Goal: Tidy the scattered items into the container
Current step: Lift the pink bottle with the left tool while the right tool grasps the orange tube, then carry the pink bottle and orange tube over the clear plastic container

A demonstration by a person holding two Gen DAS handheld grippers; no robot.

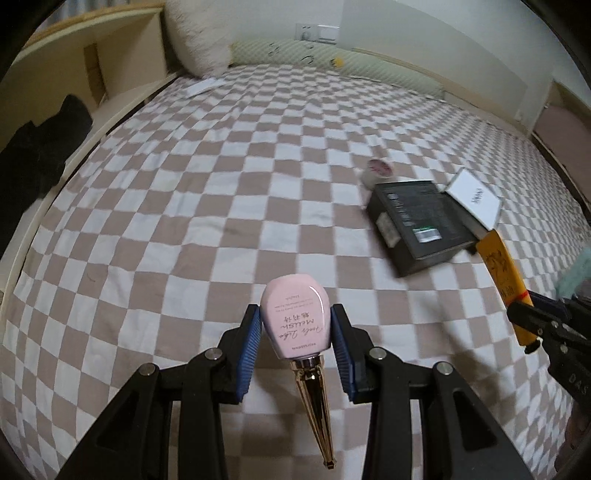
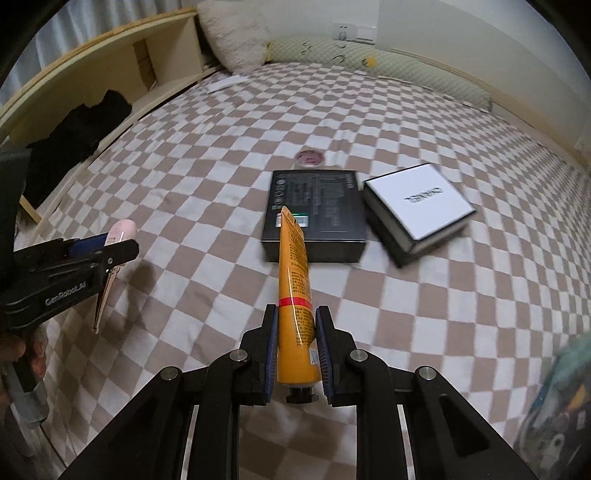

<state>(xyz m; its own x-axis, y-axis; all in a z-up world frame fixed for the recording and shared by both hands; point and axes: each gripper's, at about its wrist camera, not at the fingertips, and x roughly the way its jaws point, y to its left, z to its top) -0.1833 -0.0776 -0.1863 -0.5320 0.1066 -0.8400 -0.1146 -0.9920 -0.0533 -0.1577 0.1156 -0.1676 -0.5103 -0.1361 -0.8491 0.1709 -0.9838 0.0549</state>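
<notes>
My left gripper point(image 1: 295, 314) is shut on a pink bottle point(image 1: 293, 314) with a long gold cap point(image 1: 316, 406) that points back toward the camera; it hangs above the checked bedspread. My right gripper point(image 2: 295, 321) is shut on an orange tube point(image 2: 295, 280), black cap end nearest the camera. Each gripper shows in the other view: the left gripper point(image 2: 99, 247) at the left edge, the orange tube point(image 1: 506, 284) at the right edge. A black box point(image 2: 316, 214), a white-lidded box point(image 2: 419, 206) and a small pink-topped jar point(image 2: 310, 158) lie on the bed ahead.
The checked bedspread point(image 2: 184, 192) covers the bed. A fluffy pillow point(image 2: 236, 33) and a long bolster point(image 2: 388, 62) lie at its far end. A wooden shelf unit point(image 1: 85, 74) with dark clothing point(image 1: 40, 147) runs along the left. A blurred teal patterned object point(image 2: 561, 398) sits at the right edge.
</notes>
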